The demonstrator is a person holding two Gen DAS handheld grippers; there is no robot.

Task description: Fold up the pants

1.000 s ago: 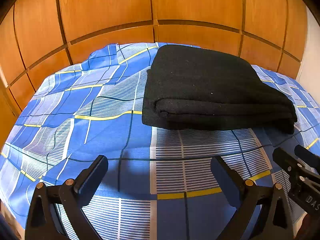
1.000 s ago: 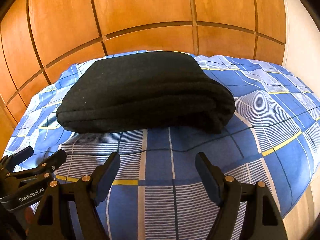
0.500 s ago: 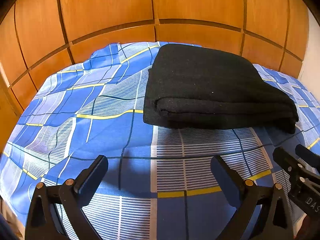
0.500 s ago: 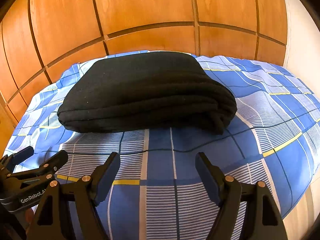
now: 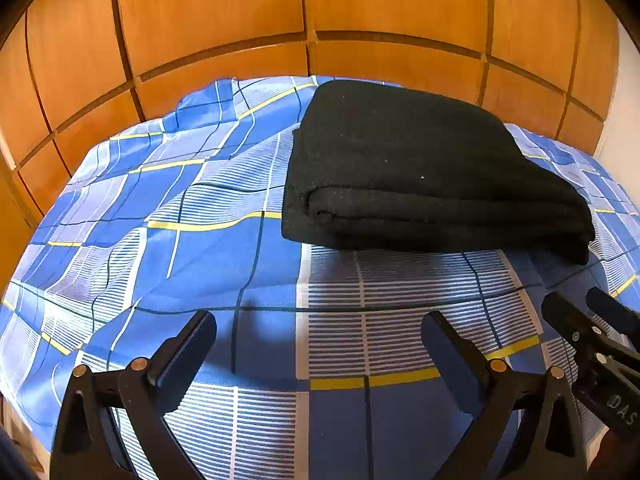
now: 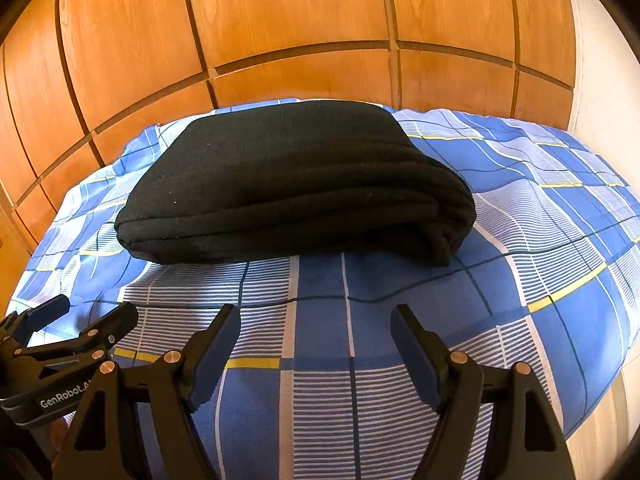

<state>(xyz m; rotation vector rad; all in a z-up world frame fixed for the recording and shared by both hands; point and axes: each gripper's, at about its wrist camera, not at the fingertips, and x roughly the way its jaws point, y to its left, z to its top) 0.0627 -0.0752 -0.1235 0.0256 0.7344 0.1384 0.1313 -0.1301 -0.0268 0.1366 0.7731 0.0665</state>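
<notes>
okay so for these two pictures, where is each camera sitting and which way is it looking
Left wrist: on the left gripper, angled down along its open fingers at the bed sheet; right gripper at the right edge.
Right wrist: on the right gripper, same downward angle; left gripper at the left edge.
Shared: folded black pants, sheet, wooden panels.

In front of you, mid-frame, the pants (image 5: 420,168) are a thick, matt black cloth with a slightly fuzzy nap. The bedsheet (image 5: 200,248) beneath is smooth, thin blue checked fabric. Across the top, the wooden panels (image 5: 208,12) look polished, semi-glossy.
</notes>
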